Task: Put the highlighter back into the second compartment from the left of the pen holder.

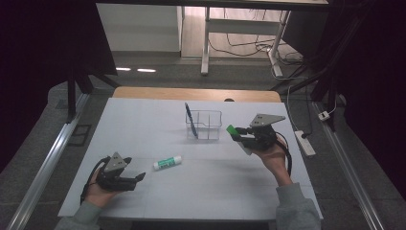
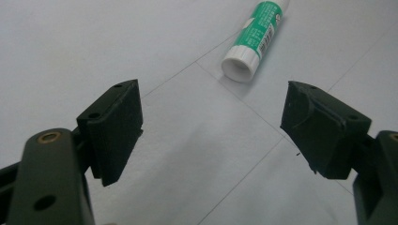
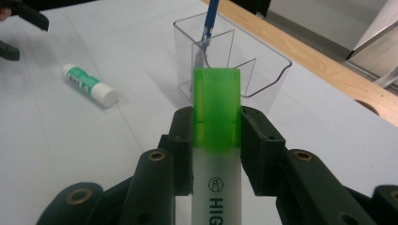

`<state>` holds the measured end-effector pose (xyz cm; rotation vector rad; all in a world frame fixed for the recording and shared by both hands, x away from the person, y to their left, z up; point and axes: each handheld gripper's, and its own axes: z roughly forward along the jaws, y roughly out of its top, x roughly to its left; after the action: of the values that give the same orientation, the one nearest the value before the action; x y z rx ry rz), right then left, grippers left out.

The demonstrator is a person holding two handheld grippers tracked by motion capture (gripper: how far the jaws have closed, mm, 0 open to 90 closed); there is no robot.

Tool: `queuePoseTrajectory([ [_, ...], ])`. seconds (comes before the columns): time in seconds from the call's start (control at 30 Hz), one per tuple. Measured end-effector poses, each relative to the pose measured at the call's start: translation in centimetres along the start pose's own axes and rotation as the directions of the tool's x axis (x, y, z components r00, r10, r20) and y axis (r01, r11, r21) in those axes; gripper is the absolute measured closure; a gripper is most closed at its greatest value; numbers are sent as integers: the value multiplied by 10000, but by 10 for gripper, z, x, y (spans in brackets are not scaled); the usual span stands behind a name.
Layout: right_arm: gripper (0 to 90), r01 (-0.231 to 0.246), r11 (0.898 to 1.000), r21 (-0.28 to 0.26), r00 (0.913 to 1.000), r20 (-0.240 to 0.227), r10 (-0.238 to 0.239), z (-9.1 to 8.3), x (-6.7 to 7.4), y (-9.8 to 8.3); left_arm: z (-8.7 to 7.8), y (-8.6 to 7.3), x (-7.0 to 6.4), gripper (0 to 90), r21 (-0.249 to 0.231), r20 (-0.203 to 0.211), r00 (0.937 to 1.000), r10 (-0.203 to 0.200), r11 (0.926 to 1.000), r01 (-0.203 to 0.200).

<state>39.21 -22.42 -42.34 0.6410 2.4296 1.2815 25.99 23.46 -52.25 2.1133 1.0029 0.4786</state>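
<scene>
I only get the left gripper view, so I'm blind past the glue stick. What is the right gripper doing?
Observer: The right gripper has its jaws shut on a highlighter with a green cap.
Operator: Is there anywhere to drop it?
Observer: Yes, a clear holder with compartments stands on the table, just beyond the cap.
Operator: Is the holder empty?
Observer: No, a blue pen already leans in its left compartment.
</scene>
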Motion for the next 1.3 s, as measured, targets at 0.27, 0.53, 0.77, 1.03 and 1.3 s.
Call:
queuePoseTrajectory([
  [0.27, 667, -102, 9995, -283, 9998, 160, 107, -1, 0, 4, 0, 0, 0, 206, -2, -16, 10000, 5, 10000, -5],
  [0.53, 667, -199, 9982, -569, 9995, 215, 212, 1, 1, 10, 0, 0, 0, 206, 4, -16, 10000, 11, 10000, -11],
  [0.77, 667, -326, 9962, -811, 9992, 203, 344, 4, 3, 15, 0, 0, 1, 206, 3, -11, 10000, 3, 10000, -3],
  [1.03, 667, -429, 9935, -1051, 9985, 295, 462, 7, 3, 20, 0, 0, 1, 206, -4, 2, 10000, -11, 10000, 11],
  [1.3, 668, -588, 9888, -1375, 9975, 299, 634, 10, 0, 33, 0, 0, 2, 206, -59, 17, 10000, -24, 10000, 25],
])
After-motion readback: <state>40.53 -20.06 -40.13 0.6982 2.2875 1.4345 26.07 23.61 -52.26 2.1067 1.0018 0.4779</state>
